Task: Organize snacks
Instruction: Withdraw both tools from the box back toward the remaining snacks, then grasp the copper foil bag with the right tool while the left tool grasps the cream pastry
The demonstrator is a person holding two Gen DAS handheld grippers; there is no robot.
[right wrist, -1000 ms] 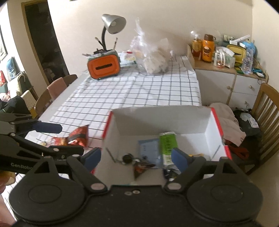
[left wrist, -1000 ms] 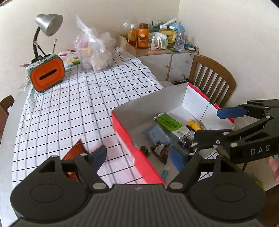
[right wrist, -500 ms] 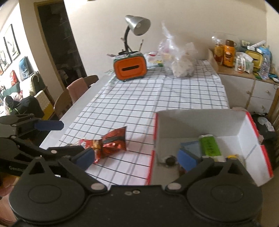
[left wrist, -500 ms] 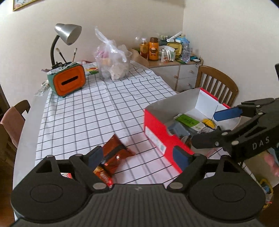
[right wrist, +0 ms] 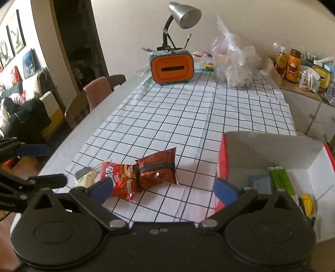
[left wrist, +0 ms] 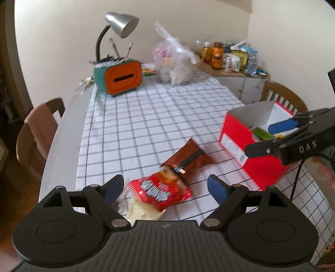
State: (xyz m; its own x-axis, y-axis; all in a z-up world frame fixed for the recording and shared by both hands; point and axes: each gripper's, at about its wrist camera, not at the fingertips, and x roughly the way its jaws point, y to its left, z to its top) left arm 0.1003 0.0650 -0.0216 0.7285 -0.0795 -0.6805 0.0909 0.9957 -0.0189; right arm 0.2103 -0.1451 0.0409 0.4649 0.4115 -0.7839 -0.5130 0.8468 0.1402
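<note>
Three snack bags lie together on the checked cloth: a red bag [left wrist: 161, 191], a dark red-brown bag [left wrist: 188, 159] and a pale bag [left wrist: 140, 211]. My left gripper [left wrist: 165, 188] hangs open just above the red bag, its pads clear of it. To the right stands a red box [left wrist: 236, 140] with white inner walls; inside are a green packet [right wrist: 281, 180], a blue-grey packet [right wrist: 259, 182] and a yellow item [right wrist: 306, 204]. My right gripper [right wrist: 163, 189] is open and empty, near the table's front edge between the dark red-brown bag [right wrist: 157, 169] and the box [right wrist: 223, 159].
At the far end of the table stand an orange tissue box [right wrist: 171, 70], a desk lamp [right wrist: 184, 12] and a clear plastic bag [right wrist: 232, 64]. Chairs [right wrist: 94, 98] line the left side, another chair [left wrist: 280, 94] is behind the box. A sideboard with bottles [right wrist: 293, 64] is at the right.
Both grippers have swung left, away from above the box and over toward the snack bags, and their jaws have widened. The red and pale bags have come into view.
</note>
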